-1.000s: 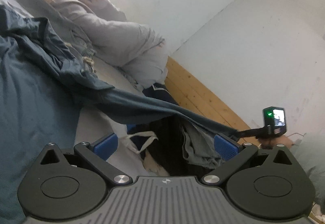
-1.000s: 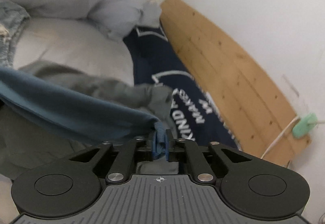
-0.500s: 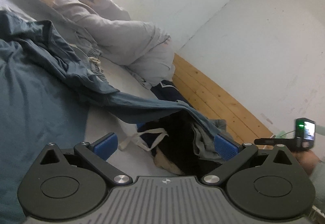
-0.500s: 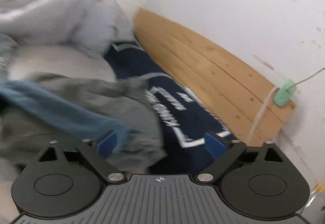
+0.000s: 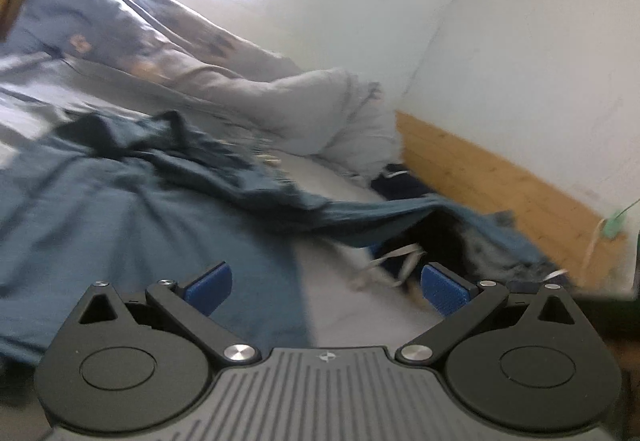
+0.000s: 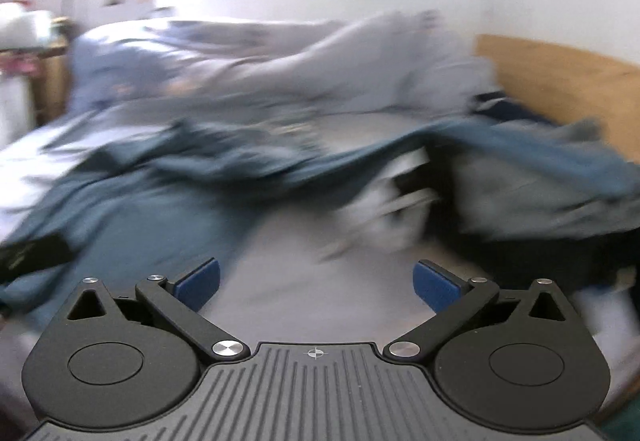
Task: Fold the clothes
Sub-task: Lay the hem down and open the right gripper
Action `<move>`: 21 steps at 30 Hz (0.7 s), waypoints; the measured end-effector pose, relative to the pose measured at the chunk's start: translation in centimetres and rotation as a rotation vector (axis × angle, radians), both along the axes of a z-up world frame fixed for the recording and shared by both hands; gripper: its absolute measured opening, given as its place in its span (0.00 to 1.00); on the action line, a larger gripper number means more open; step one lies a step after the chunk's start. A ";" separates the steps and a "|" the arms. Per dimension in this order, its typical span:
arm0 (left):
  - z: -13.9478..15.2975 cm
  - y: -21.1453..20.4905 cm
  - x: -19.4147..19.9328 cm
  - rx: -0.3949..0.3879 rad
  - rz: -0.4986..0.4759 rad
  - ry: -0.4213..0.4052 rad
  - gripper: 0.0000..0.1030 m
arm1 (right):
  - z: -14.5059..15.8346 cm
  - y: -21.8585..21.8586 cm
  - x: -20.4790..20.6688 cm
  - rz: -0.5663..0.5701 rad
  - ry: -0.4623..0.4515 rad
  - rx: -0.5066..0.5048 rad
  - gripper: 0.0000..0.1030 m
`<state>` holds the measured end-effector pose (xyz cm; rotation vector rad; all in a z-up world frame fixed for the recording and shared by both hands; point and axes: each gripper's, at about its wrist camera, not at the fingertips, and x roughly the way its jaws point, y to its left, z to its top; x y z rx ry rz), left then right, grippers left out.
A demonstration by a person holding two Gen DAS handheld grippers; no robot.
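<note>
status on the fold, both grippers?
Left gripper open, empty. Right gripper open, empty. Blue garment spread rumpled on bed, unfolded, one end draped over pile of other clothes. Right view blurred.

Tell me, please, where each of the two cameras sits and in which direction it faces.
Left wrist: on the left gripper, looking forward over the bed at the blue garment; only its open fingers show.
Right wrist: on the right gripper, facing the same bed, blurred; only its open fingers show.
Shared: the blue garment, grey duvet and wooden board.
</note>
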<state>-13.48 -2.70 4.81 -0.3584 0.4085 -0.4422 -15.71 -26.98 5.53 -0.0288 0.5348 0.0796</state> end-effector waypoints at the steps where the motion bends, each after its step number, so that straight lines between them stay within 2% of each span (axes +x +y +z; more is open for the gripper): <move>1: 0.0 0.7 -0.4 0.020 0.018 0.003 1.00 | -1.0 1.4 -0.3 0.045 0.011 -0.005 1.00; 4: -0.2 2.7 -1.8 0.083 0.073 0.017 1.00 | -3.4 5.9 -0.7 0.180 0.059 -0.065 1.00; 9: -0.5 4.8 -3.7 0.184 0.171 0.041 1.00 | -4.9 10.5 -1.1 0.322 0.056 -0.215 1.00; 17: -0.9 7.6 -5.8 0.256 0.306 0.113 1.00 | -6.0 13.7 -2.8 0.420 0.091 -0.351 0.99; 21: -0.8 8.3 -6.2 0.250 0.336 0.132 1.00 | -6.5 15.2 -3.6 0.465 0.109 -0.416 0.94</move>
